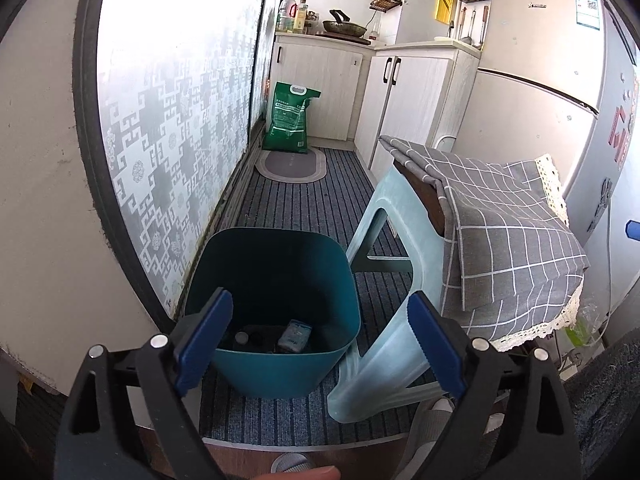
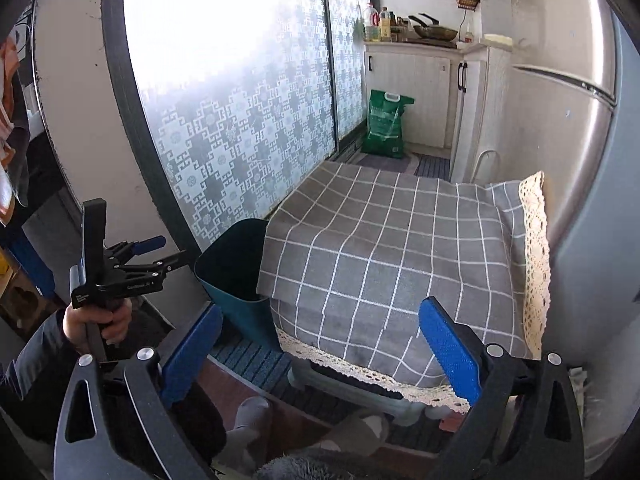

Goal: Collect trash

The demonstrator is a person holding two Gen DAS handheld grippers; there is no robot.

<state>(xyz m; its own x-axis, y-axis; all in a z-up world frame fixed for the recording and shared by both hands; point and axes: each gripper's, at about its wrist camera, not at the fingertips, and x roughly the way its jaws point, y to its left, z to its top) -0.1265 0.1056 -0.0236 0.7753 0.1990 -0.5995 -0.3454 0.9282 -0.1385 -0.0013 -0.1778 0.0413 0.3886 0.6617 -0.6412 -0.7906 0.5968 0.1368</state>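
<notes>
1. Above the teal bin [image 1: 276, 308], the left gripper [image 1: 320, 340] has its jaws spread wide with nothing between them.
2. Down inside the bin lie a crumpled pale packet [image 1: 295, 335] and a small round cap [image 1: 241, 337].
3. Right of the bin, the right gripper [image 2: 320, 356] hangs wide open and empty before a stool [image 1: 384, 312] draped in a grey checked cloth [image 2: 392, 256].
</notes>
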